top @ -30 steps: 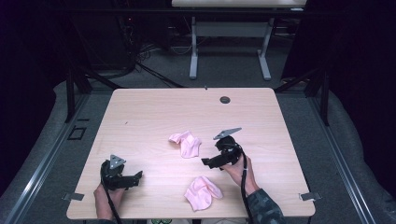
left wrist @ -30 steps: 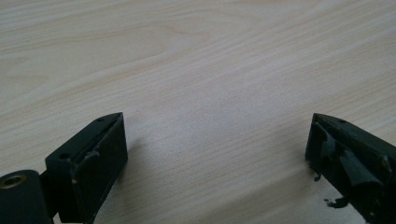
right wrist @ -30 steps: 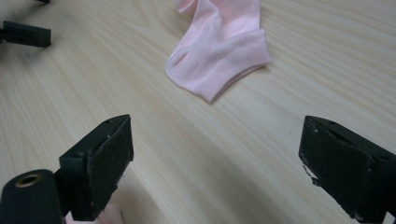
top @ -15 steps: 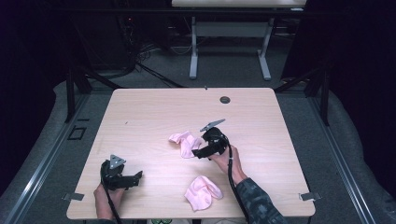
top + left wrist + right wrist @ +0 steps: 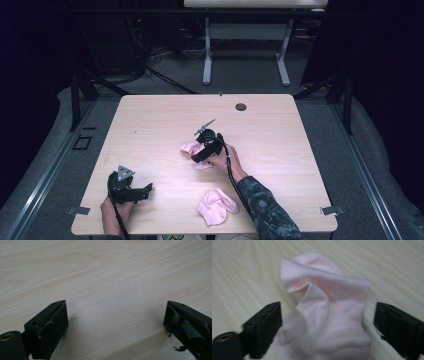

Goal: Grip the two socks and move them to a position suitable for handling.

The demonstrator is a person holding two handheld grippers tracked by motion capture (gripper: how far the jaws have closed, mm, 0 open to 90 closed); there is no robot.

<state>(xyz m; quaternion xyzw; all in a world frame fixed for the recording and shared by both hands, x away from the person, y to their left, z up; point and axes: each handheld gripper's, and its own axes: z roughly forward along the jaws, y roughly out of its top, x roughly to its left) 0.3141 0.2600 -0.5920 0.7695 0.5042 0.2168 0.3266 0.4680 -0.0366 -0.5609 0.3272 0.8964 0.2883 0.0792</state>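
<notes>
Since the earlier frame, right gripper (image 5: 200, 151) was brought over pink sock (image 5: 329, 310) at mid-surface, jaws closing slightly yet unclamped, straddling it for grasping; left gripper (image 5: 115, 322) rested open, empty.

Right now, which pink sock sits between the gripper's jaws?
The pink sock at the table's middle, under the right gripper. The other sock lies alone near the front edge.

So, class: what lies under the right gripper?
A crumpled pink sock on the table, between the right gripper's open jaws. The part under its body is hidden in the high view.
</notes>
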